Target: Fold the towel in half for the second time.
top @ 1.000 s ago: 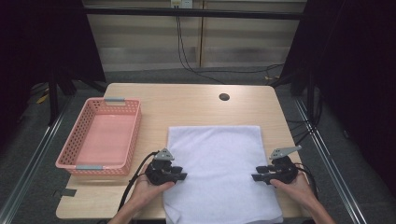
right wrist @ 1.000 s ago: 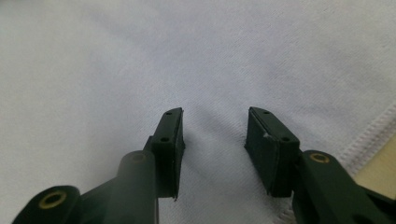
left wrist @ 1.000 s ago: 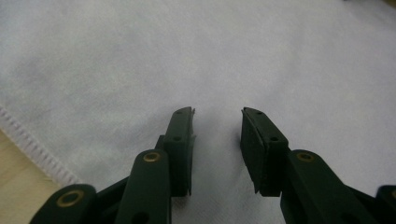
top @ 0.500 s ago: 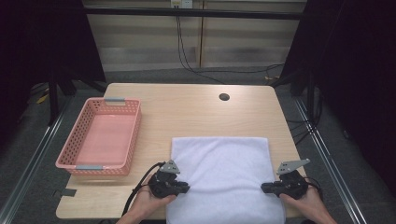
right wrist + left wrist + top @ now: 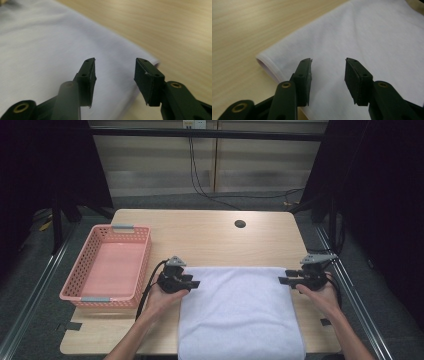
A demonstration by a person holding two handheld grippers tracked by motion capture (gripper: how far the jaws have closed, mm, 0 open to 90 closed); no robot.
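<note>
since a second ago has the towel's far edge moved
Yes. The white towel's far edge now lies nearer the person, farther from the table's hole.

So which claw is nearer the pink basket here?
The left. The left claw sits at the white towel's left far corner, just right of the pink basket. The right claw is at the towel's right far corner, across the towel from the basket.

You have a light wooden tabletop with a small dark round hole near its far edge. On its left side lies a pink plastic mesh basket with grey handles, and it is empty. A folded white cloth towel lies flat at the near middle, and its near edge reaches the tabletop's near edge.
</note>
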